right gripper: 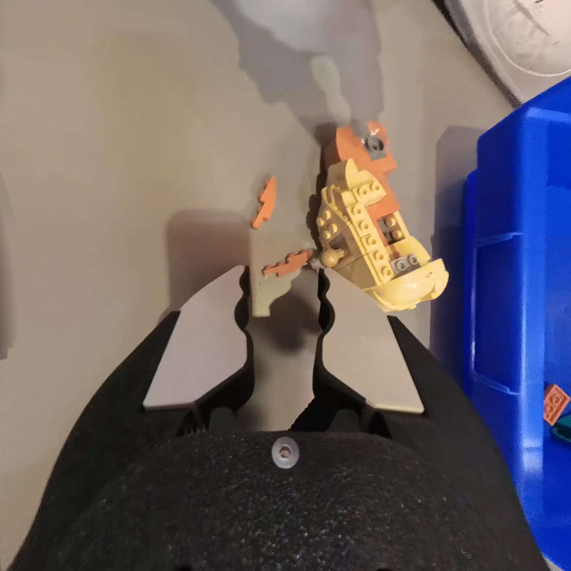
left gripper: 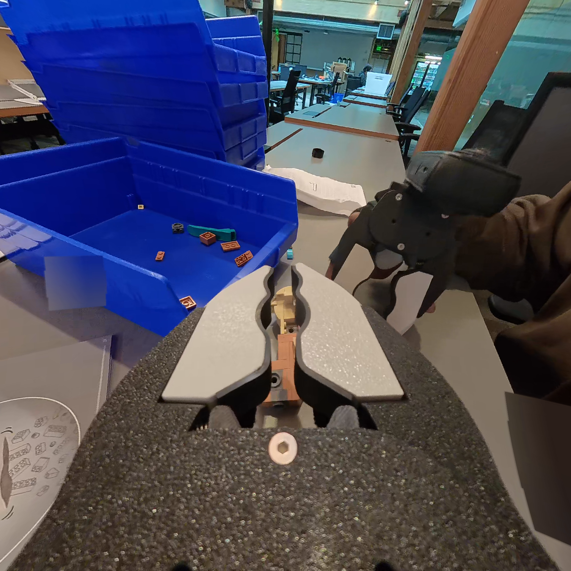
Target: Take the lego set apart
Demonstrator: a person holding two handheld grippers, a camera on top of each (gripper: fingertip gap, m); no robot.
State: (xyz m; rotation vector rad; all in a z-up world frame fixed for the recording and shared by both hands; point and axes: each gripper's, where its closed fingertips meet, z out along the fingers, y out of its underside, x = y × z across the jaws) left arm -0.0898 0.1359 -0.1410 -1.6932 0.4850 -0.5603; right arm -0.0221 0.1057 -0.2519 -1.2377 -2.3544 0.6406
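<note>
My left gripper [left gripper: 282, 268] is shut on a tan and brown brick model [left gripper: 283, 340], which fills the narrow slot between its grey fingers [left gripper: 228, 324]. In the right wrist view the same model [right gripper: 370, 228] hangs above the grey table, with two brown jagged limb pieces [right gripper: 287, 262] sticking out of it. My right gripper [right gripper: 282, 272] is open and holds nothing. Its tips are just short of the lower limb piece. In the left wrist view the right gripper [left gripper: 380, 292] points down at the table, jaws spread, held by a hand in a brown sleeve.
An open blue bin [left gripper: 185, 191] at left holds several brown bricks, a teal piece [left gripper: 213, 232] and a dark grey piece [left gripper: 177, 228]. Behind it is a stack of blue bins [left gripper: 139, 77]. A small teal brick [left gripper: 289, 253], paper [left gripper: 324, 191] and a booklet [left gripper: 37, 432] lie on the table. Tip to tip, the grippers are about 12 cm apart.
</note>
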